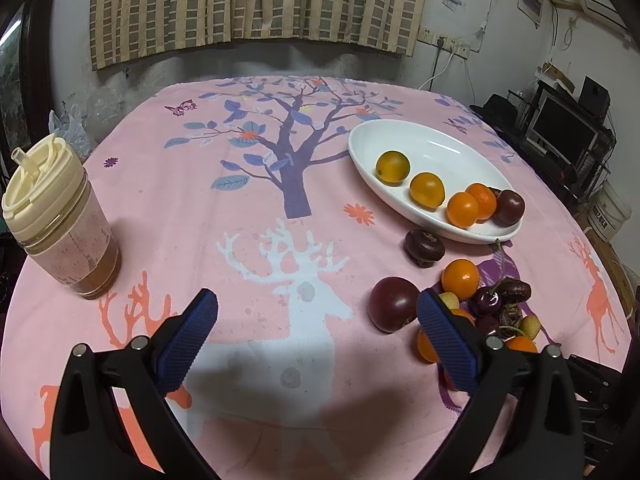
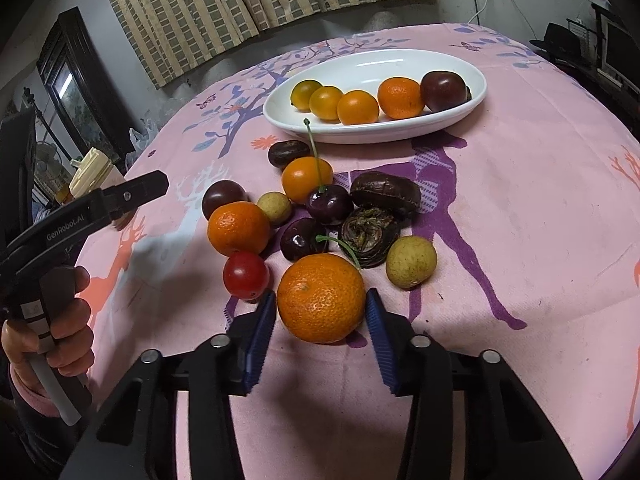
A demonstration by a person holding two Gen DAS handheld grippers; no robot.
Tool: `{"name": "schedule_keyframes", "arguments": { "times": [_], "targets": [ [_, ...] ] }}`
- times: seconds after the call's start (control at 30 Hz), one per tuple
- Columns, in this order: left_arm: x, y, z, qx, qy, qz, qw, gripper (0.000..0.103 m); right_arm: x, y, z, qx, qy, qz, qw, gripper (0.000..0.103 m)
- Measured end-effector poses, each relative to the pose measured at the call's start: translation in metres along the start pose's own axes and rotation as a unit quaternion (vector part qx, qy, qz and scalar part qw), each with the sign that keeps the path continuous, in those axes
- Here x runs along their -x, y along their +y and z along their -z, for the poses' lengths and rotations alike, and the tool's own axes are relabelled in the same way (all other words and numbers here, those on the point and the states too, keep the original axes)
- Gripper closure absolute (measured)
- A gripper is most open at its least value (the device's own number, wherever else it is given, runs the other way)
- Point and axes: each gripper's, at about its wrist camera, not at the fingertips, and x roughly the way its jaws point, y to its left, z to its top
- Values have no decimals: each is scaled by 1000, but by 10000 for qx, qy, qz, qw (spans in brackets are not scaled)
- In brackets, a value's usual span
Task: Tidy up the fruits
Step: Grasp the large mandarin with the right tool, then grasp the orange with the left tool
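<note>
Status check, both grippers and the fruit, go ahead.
Left gripper open, empty. Right gripper open around big orange, not clamped. Five fruits visible in white dish. Red tomato crowds the left finger.

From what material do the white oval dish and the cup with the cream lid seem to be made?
White oval dish: probably glazed ceramic, though melamine is possible; it is smooth, glossy and opaque, with a bright reflection inside.

Cup: clear plastic or glass, since the brownish drink shows through the wall.

Cream lid: most likely matte plastic, moulded with ridges and a spout.
</note>
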Motion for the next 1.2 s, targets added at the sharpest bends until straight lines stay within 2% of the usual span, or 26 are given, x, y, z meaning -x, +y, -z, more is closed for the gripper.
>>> {"name": "schedule_keyframes", "arguments": {
  "times": [0.07,0.13,0.27,0.33,0.47,0.7,0.87,0.97,1.1,1.2],
  "targets": [
    [-1,0,1,5,53,93,9999,5,0,-3,0,-72,-15,-109,9999,61],
    [-2,-2,2,0,144,324,9994,5,5,-11,0,-202,-113,-455,9987,61],
    [-6,-14,9,-98,495,1211,9914,5,22,-26,4,-392,-510,-930,9936,61],
    [-11,-24,13,-235,638,1381,9881,7,27,-32,6,-511,-636,-1036,9913,61],
    [-20,-42,21,-515,811,1359,9860,31,26,-38,6,-659,-632,-1139,9893,61],
    [-31,-55,21,-410,971,1438,9840,32,27,-36,5,-621,-572,-1185,9894,60],
    [-37,-63,20,-388,999,1400,9843,47,25,-34,7,-597,-570,-1217,9891,59],
    [-40,-67,21,-337,1088,1462,9827,50,25,-35,8,-628,-562,-1232,9888,59],
    [-42,-72,25,-422,1039,1233,9860,58,25,-35,9,-619,-573,-1249,9886,59],
    [-41,-67,25,-257,1027,1258,9864,61,26,-36,9,-643,-596,-1257,9882,59]
  ]
}}
